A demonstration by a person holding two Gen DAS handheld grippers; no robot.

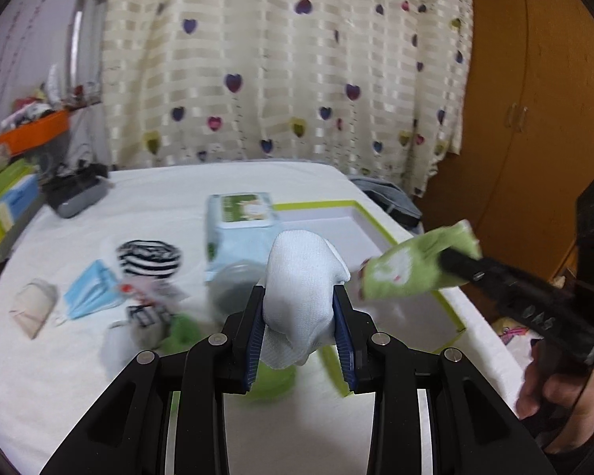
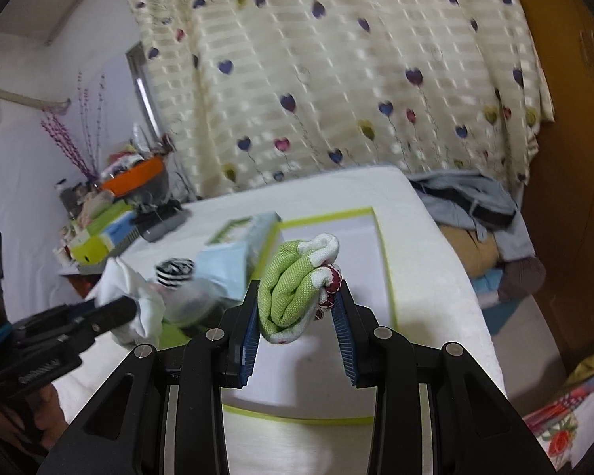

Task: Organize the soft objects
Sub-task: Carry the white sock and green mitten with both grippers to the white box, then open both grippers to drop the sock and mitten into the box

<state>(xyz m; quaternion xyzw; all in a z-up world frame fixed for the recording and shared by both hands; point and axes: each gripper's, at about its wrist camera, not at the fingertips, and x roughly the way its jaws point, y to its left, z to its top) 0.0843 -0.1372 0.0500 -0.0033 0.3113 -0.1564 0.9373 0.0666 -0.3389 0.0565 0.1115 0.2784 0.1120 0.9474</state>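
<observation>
My left gripper (image 1: 299, 312) is shut on a rolled white sock (image 1: 301, 281), held above the white table. My right gripper (image 2: 297, 316) is shut on a rolled green sock with white and red trim (image 2: 293, 285). In the left wrist view that green sock (image 1: 408, 269) hangs over the white tray with a lime rim (image 1: 380, 229), at the tip of the right gripper (image 1: 461, 263). The right wrist view shows the white sock (image 2: 142, 308) at the left, in the left gripper (image 2: 122, 308), and the tray (image 2: 384, 253) below my fingers. A striped black-and-white sock (image 1: 148, 257) lies on the table.
A light blue tissue pack (image 1: 241, 229) stands beside the tray. A blue face mask (image 1: 91, 289), a beige pouch (image 1: 35, 304), a grey round lid (image 1: 233, 285) and green cloth (image 1: 182, 328) lie left. Boxes and an orange bowl (image 1: 35, 130) crowd the far left. Clothes (image 2: 475, 206) pile right.
</observation>
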